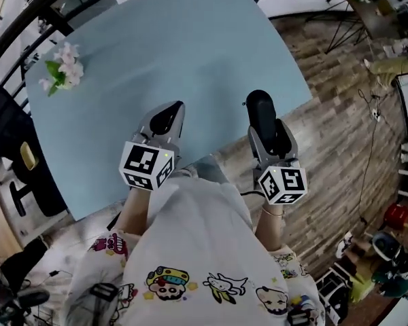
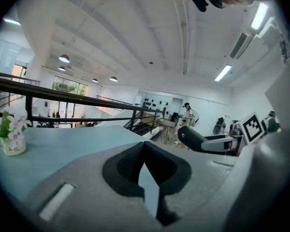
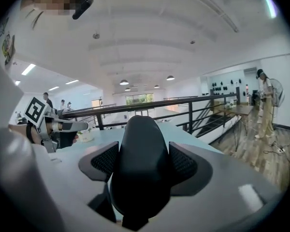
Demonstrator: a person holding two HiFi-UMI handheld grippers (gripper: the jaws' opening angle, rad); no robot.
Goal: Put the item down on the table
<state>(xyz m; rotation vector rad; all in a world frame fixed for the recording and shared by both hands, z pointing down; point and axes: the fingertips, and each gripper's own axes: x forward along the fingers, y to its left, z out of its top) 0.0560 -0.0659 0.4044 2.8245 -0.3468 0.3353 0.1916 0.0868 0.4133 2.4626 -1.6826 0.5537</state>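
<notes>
My right gripper point(image 1: 268, 138) is shut on a black, rounded, oblong item point(image 1: 260, 107), held above the near right edge of the light blue table point(image 1: 190, 39). In the right gripper view the item point(image 3: 140, 163) fills the space between the two ribbed pads point(image 3: 186, 164) and sticks out past them. To its left, my left gripper point(image 1: 168, 115) hovers over the table's near edge; its jaws meet at the tips with nothing between them point(image 2: 144, 146). From the left gripper view, the item point(image 2: 191, 138) shows off to the right in the other gripper.
A small white vase of pink and white flowers point(image 1: 63, 70) stands at the table's far left corner. A black chair point(image 1: 13, 148) is left of the table, a dark railing point(image 1: 47, 5) behind it. Wooden floor point(image 1: 340, 134) with cables and equipment lies to the right.
</notes>
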